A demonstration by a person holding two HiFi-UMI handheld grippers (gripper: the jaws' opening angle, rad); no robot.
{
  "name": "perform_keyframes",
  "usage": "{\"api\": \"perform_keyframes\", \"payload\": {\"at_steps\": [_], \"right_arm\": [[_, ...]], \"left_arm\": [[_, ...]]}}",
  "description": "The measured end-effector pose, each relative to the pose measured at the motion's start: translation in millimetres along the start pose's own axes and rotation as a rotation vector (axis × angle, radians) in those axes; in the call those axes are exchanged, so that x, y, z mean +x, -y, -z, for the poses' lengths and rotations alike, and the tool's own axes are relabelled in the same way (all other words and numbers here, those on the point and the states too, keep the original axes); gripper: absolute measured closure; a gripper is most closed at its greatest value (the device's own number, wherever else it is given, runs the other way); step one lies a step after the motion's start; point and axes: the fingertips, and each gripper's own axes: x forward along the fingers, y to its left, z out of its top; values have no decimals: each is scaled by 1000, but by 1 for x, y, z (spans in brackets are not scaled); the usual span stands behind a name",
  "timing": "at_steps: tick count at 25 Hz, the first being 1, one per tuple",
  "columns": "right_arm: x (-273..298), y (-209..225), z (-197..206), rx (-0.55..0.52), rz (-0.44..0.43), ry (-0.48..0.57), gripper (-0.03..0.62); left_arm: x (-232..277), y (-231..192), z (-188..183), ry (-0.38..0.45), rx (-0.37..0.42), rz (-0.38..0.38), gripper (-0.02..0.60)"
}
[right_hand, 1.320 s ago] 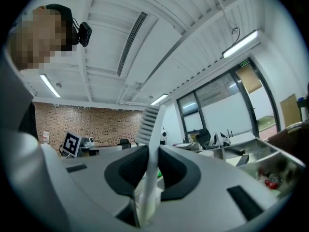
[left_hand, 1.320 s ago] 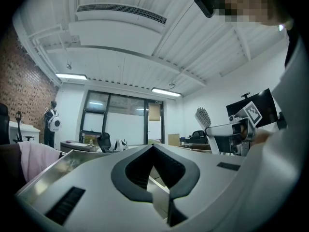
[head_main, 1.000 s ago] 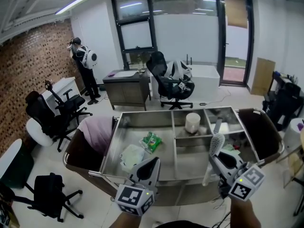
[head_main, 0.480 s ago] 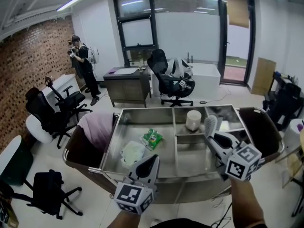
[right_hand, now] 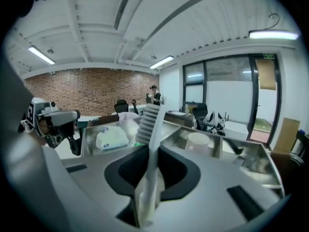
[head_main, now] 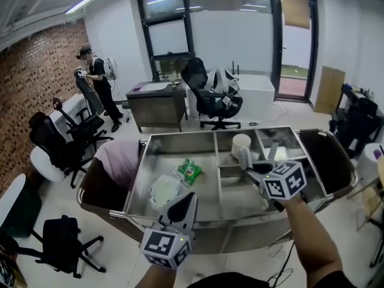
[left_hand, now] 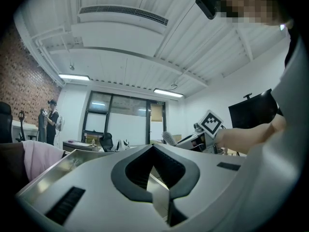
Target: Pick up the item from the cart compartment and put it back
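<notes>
A white brush [right_hand: 150,124] with a ribbed head stands between the jaws of my right gripper [right_hand: 148,158], which is shut on its handle. In the head view the right gripper [head_main: 255,168] hovers over the steel cart [head_main: 180,216], near its middle divider. There the brush [head_main: 243,156] points left, just in front of a white cup [head_main: 241,143] in a rear compartment. My left gripper [head_main: 187,200] hangs at the cart's front edge, with its jaws together and nothing in them. In its own view the left gripper [left_hand: 153,148] looks across the cart.
A green packet [head_main: 189,171] and a white pack [head_main: 162,191] lie in the cart's big left compartment. Pink cloth [head_main: 120,164] fills the bag at the cart's left end; a dark bag [head_main: 327,161] hangs at the right end. Office chairs [head_main: 66,143], a desk [head_main: 159,104] and a standing person [head_main: 96,83] are behind.
My right gripper has carried the brush up and to the left, from over the right compartments toward the white cup, and tipped it from upright to pointing left. The left gripper has barely moved.
</notes>
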Motion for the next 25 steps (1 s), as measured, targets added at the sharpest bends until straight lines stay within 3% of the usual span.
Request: {"api": "perform_keyframes", "payload": {"at_steps": [5,11,16,18,25], "right_arm": [[29,5,27,-36,12,-144,517],[49,1,45,-23,-20,-216,517],[57,-3,55,-52,-38,-251,510],[58,-5,57,-66,-42,-257,471],[56,-3,49,-47,-39,-218,468]], "left_arm": [[0,-1,2,3,-1,1,581],[0,-4,3,3,-8,-4,581],[1,-7,5,-10,-9,-12,581],[1,-7,6,-10,-11,-12,581],[5,-7,9,-8,-15,-8,581]]}}
